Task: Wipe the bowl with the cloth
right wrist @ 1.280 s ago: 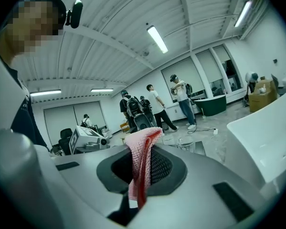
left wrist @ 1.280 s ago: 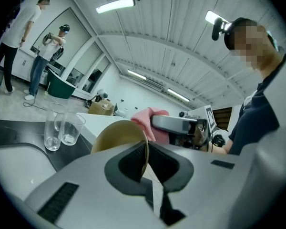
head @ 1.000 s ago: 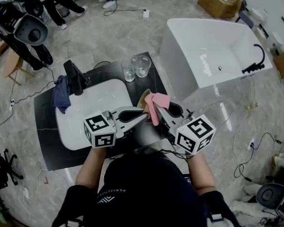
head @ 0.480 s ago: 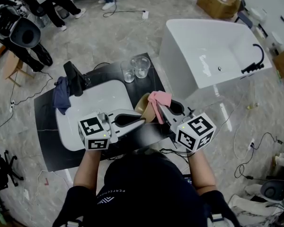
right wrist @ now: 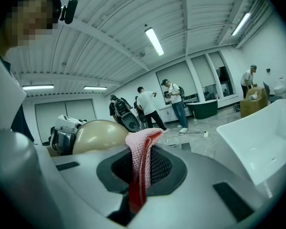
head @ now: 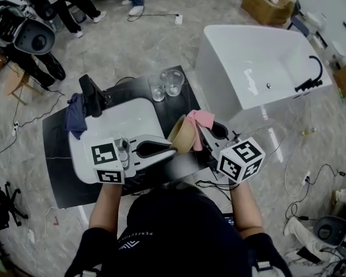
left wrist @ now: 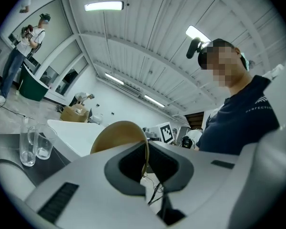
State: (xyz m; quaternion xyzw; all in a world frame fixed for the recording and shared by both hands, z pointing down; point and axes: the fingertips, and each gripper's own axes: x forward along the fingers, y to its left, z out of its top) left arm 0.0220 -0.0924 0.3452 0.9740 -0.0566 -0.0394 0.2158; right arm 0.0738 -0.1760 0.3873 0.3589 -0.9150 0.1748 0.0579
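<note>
The head view looks steeply down from above the person onto the black bench (head: 55, 172). Each gripper view sits low and close behind its own jaws, facing roughly level and angled inward. All three views share the tan bowl (head: 181, 136) and the white bathtub (head: 248, 56).

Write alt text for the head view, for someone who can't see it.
From above, a person grips a tan bowl by its rim in the left tongs and a pink cloth in the right tongs, close beside the bowl. Below lie a white sink in a dark counter and two glasses.
</note>
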